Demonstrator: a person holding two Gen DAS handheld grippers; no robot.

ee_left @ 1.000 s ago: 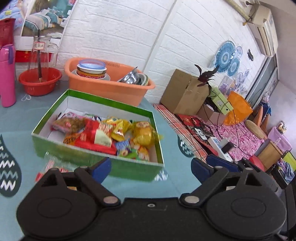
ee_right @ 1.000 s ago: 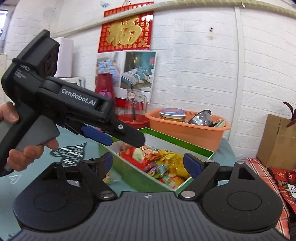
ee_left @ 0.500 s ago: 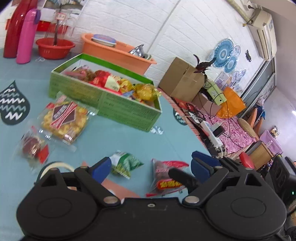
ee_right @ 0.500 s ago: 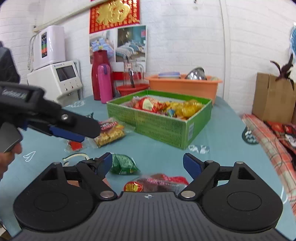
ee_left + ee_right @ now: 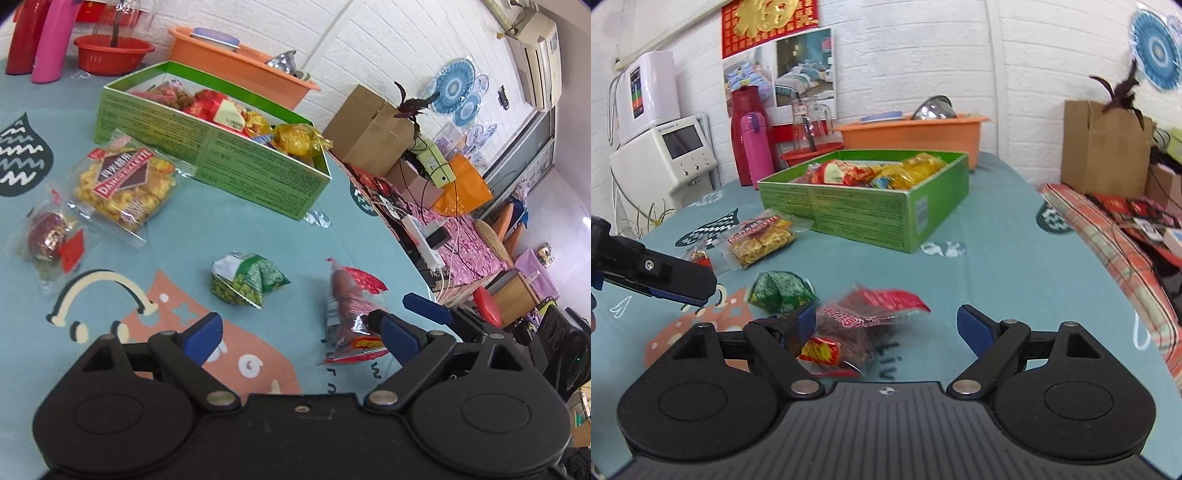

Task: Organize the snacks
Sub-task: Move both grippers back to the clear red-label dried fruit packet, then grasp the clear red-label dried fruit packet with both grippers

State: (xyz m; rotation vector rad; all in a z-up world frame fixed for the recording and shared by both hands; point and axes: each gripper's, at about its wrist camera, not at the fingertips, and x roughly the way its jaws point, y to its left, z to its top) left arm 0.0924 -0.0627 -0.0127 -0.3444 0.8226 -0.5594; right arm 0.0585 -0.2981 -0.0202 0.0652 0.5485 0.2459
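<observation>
Between the spread right claw [image 5: 886, 325], a blurred red snack packet [image 5: 866, 314]; left claw [image 5: 301, 332] spread too

Left gripper [image 5: 301, 338] gapes above green pea packet [image 5: 245, 280], beside red packet [image 5: 349, 314].

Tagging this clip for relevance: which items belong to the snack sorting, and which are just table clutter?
Job:
green box
red packet
green pea packet
yellow biscuit pack
clear-wrapped sweet
right hand-held gripper
left hand-held gripper

Clutter:
orange tub
pink flask
red basin
cardboard box
</observation>
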